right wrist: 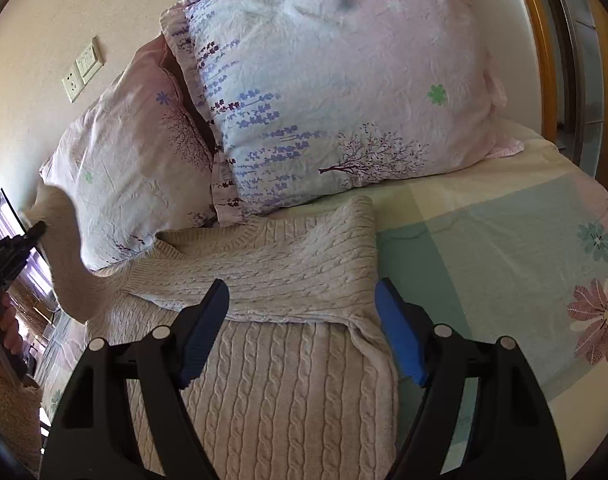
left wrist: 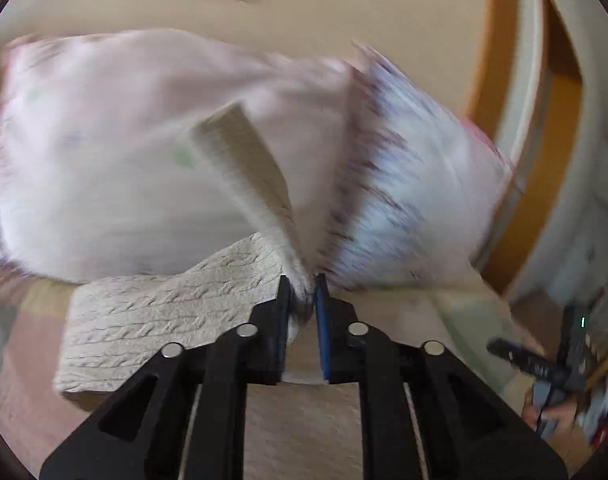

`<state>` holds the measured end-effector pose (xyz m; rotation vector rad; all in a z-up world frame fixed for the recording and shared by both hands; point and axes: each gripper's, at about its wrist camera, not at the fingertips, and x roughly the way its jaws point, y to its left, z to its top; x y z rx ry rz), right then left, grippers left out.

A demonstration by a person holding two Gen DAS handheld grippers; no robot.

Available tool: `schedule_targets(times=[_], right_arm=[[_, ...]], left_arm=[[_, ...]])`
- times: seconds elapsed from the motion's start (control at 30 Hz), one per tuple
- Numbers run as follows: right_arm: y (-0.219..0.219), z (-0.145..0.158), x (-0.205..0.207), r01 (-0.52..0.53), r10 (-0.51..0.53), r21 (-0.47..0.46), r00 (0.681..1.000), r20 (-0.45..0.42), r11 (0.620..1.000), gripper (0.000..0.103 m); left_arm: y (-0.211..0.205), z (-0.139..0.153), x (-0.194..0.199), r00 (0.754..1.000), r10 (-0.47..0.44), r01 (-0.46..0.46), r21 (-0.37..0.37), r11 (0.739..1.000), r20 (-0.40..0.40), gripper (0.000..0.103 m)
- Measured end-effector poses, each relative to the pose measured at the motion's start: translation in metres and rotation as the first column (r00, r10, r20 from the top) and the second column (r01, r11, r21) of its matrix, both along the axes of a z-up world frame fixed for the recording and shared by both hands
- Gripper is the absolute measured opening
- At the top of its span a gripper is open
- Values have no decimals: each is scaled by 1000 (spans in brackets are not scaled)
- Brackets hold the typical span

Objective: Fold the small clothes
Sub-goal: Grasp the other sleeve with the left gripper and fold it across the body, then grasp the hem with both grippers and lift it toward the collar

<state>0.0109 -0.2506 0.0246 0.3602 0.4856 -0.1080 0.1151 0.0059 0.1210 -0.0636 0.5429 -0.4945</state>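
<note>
A cream cable-knit sweater (right wrist: 288,368) lies flat on the bed, its right sleeve (right wrist: 304,272) folded across the chest. My left gripper (left wrist: 304,284) is shut on the sweater's other sleeve (left wrist: 244,164) and holds it lifted above the bed; the view is motion-blurred. In the right wrist view that lifted sleeve (right wrist: 64,248) hangs at the far left from the left gripper (right wrist: 36,230). My right gripper (right wrist: 302,300) is open and empty, hovering just above the folded sleeve near the sweater's right side.
Two pink and blue floral pillows (right wrist: 335,92) lean against the wall behind the sweater. The bed sheet (right wrist: 503,260) with checks and flowers extends to the right. A wooden bed frame (right wrist: 539,40) runs along the far right. A wall socket (right wrist: 82,70) is at upper left.
</note>
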Motion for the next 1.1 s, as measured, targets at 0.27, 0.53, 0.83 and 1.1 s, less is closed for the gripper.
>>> schedule_targets(times=[0.27,0.53,0.83,1.1], right_arm=[[-18,-14,-45,-20,21,14,996,-82,1000,75],[-22,-69,-103,-107,168,275,963,-210,955,46],[12,-97,-142,-185,293,378,923,-251,907,17],[29,-61,-132,-315,368,400,928,-61,861,7]], left_arm=[[-46,-81,16,951,-67,108,122,987,-301,50],[126,-89,-94,918,176,-153,90,984,-356,58],[143,-132,-176,887,143,-182,-49,982,-439,53],[121,-136,-185,875,-27,-82,-202,976,-484,15]])
